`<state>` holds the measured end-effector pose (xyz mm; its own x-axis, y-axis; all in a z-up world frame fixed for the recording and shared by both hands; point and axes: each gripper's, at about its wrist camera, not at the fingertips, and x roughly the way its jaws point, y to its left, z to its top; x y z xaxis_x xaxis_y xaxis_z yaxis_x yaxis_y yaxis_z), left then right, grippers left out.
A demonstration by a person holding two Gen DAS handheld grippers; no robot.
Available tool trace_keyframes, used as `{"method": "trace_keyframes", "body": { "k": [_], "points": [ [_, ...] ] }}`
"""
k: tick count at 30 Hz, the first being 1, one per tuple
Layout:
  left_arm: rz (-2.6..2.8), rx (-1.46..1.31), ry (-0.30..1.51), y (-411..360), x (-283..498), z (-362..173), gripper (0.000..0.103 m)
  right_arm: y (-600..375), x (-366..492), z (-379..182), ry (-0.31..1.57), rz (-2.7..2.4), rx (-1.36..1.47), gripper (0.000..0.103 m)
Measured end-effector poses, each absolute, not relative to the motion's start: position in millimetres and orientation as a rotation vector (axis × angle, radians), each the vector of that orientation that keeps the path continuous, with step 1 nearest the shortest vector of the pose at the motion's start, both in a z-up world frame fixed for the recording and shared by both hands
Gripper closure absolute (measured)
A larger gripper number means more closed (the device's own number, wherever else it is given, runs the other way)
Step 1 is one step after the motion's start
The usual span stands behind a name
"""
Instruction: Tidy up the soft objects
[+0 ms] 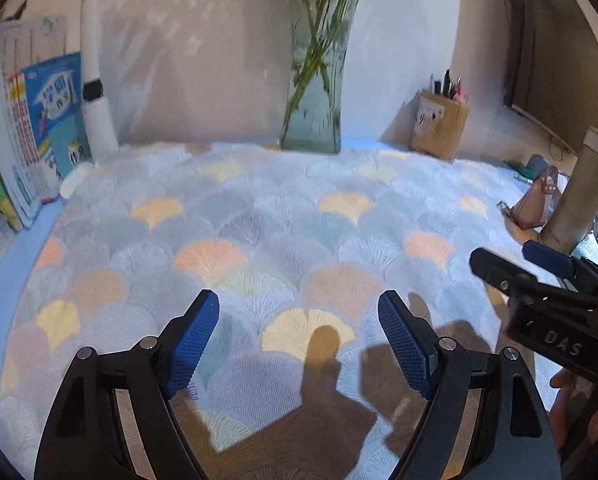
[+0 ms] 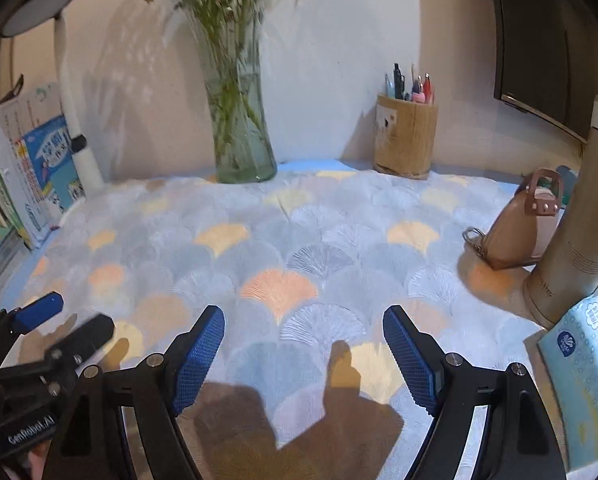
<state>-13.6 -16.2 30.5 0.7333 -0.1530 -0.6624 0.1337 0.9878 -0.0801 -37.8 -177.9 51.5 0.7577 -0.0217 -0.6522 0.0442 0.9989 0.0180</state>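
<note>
A pale cloth with a fan-leaf pattern [image 1: 259, 232] lies spread flat over the desk; it also shows in the right wrist view [image 2: 299, 248]. My left gripper [image 1: 299, 320] is open and empty, hovering just above the cloth's near part. My right gripper [image 2: 303, 332] is open and empty, also low over the cloth. The right gripper shows at the right edge of the left wrist view [image 1: 539, 276]. The left gripper shows at the left edge of the right wrist view [image 2: 59, 320]. A blue-and-white soft tissue pack [image 2: 583, 372] lies at the right edge.
A glass vase with flowers [image 1: 315, 92] and a brown pen holder [image 2: 405, 136] stand at the back wall. Books [image 1: 39, 128] and a white lamp stem [image 1: 97, 92] stand at the left. A beige flask [image 2: 571, 224] and a brown pouch [image 2: 515, 232] stand at the right.
</note>
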Motion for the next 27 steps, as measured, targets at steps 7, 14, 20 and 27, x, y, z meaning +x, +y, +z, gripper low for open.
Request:
{"method": "trace_keyframes", "body": {
  "k": [7, 14, 20, 27],
  "points": [
    [-0.135, -0.052, 0.788, -13.4, -8.9, 22.4, 0.022, -173.7, -37.9, 48.5, 0.714, -0.056, 0.0, 0.017],
    [-0.117, -0.055, 0.797, -10.9, -6.0, 21.7, 0.022, -173.9, -40.5, 49.9, 0.702, -0.057, -0.005, 0.014],
    [-0.087, -0.062, 0.795, -8.0, -4.9, 22.0, 0.022, -176.6, -41.4, 50.2, 0.702, -0.062, 0.008, 0.01],
    [-0.09, -0.074, 0.791, -5.4, -4.8, 22.3, 0.022, -178.3, -42.3, 49.9, 0.702, -0.061, 0.01, 0.006]
  ]
}}
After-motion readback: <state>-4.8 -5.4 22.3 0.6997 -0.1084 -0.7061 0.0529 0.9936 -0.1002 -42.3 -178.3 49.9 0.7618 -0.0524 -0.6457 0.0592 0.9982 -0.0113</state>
